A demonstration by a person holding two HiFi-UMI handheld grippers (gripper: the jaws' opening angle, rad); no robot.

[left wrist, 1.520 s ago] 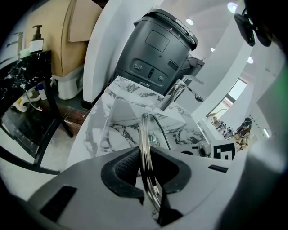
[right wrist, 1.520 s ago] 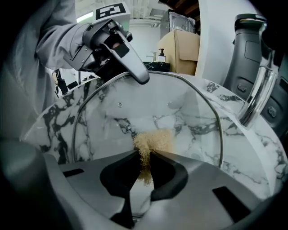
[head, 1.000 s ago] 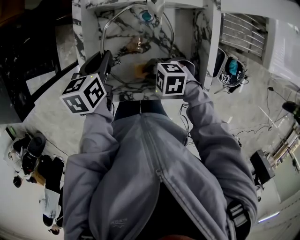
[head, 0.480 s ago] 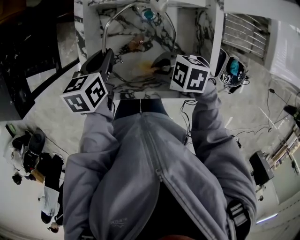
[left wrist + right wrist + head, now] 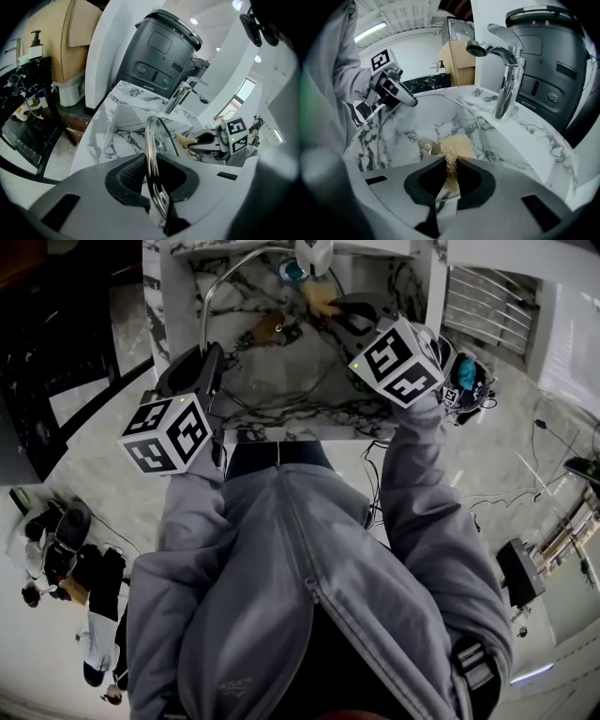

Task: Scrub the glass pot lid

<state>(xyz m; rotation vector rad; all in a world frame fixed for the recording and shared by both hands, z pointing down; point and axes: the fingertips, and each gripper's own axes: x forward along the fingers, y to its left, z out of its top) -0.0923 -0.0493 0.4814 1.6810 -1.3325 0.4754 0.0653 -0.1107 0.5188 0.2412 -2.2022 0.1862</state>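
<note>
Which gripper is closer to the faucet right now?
Right. The right gripper, shut on the scrubber, sits close beside the faucet; the left gripper clamps the glass lid at the near-left corner of the sink.

Looking down past my grey zip jacket (image 5: pixel 300 596), I have both arms stretched over the white, dark-veined marble sink (image 5: pixel 281 413). My left gripper (image 5: pixel 214 351), its marker cube (image 5: pixel 167 432) nearest me, sits at the sink's left edge with the glass pot lid (image 5: pixel 246 298) at its tip. The lid stands on edge, its metal rim arching up toward the faucet (image 5: pixel 314 253), its brownish knob (image 5: pixel 273 328) near the middle. My right gripper (image 5: pixel 330 304) reaches to the far right of the basin, just under the faucet, with a tan scrub pad (image 5: pixel 321 292) at its jaws, close to the lid's upper rim. Whether pad and glass touch I cannot tell.
</note>
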